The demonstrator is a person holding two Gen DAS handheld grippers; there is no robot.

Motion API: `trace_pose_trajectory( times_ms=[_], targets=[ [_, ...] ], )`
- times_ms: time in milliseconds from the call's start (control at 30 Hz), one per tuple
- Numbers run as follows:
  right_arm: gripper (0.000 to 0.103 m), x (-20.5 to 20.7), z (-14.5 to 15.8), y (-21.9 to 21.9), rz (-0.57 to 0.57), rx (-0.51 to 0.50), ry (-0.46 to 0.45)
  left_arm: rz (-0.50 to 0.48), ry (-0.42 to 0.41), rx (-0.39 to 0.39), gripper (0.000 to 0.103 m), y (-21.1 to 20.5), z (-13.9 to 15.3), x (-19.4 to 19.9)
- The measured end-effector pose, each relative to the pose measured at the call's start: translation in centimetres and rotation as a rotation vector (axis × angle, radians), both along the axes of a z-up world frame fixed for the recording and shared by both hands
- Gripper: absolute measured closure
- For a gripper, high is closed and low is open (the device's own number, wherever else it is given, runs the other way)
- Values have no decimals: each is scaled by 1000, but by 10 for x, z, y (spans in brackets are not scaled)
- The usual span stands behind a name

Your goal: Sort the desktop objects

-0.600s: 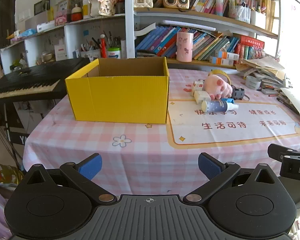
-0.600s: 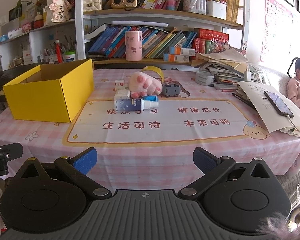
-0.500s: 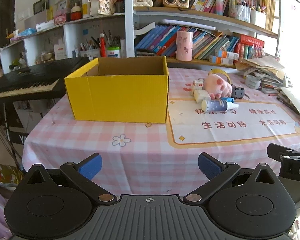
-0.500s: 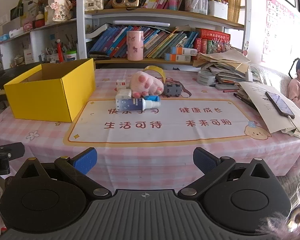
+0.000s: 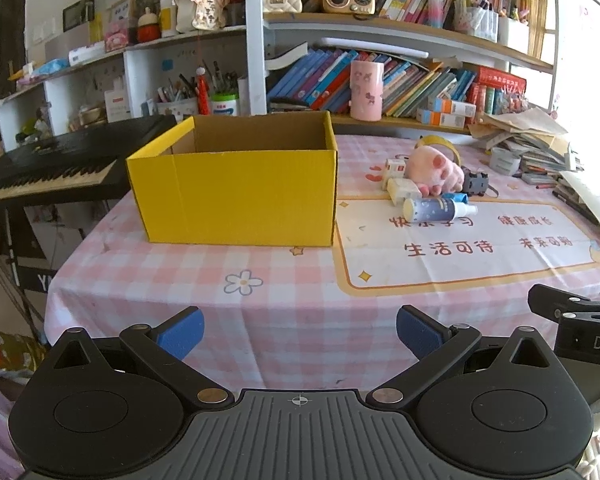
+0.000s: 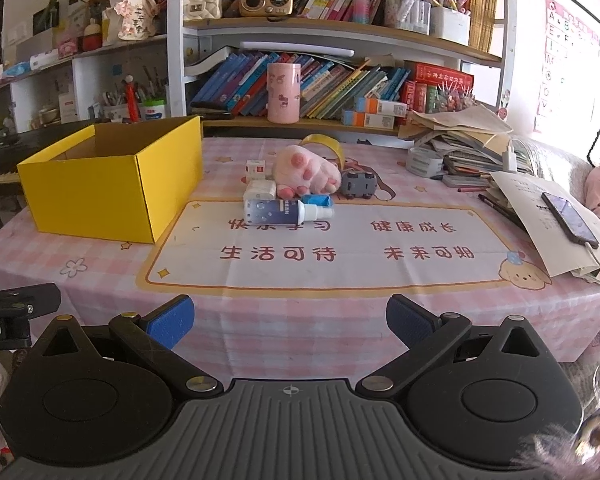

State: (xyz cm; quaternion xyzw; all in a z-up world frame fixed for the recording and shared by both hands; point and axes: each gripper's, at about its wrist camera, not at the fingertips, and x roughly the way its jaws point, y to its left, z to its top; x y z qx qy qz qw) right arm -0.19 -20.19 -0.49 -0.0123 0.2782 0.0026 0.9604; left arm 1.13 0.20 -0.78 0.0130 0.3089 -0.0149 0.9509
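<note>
Left gripper sits at the near table edge, blue-padded fingers spread wide, nothing between them. Right gripper same: fingers spread wide, empty, near edge.

Open-top yellow corrugated cardboard box stands upright on the pink-and-white checked tablecloth, left of the white printed mat with orange border and red Chinese characters. The part of the box interior in view shows only brown walls; its floor is hidden.

Objects to sort are clustered at the far edge of the mat, right of the box:
- dark blue cylindrical spray bottle with white nozzle, lying on its side, nearest the grippers
- pink plush paw with darker pink pads, behind the bottle
- two small white cartons, one behind the other, touching the paw's left side
- small dark grey toy car, just right of the paw
- small light blue item behind the bottle's nozzle, shape unclear
- yellow tape roll upright behind the paw, partly hidden

Bookshelf behind the table.
</note>
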Motion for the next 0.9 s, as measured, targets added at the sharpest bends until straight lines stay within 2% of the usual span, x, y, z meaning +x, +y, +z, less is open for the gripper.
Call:
trace_pose_trajectory(
  times_ms=[433,900],
  targets=[
    [0,-2,-1,5,25,21,6,-2,-7,-7,0,4,1,0],
    [0,-4,1,11,60,-4,-19,-4,-5,-12,0,5,0,2]
  ],
)
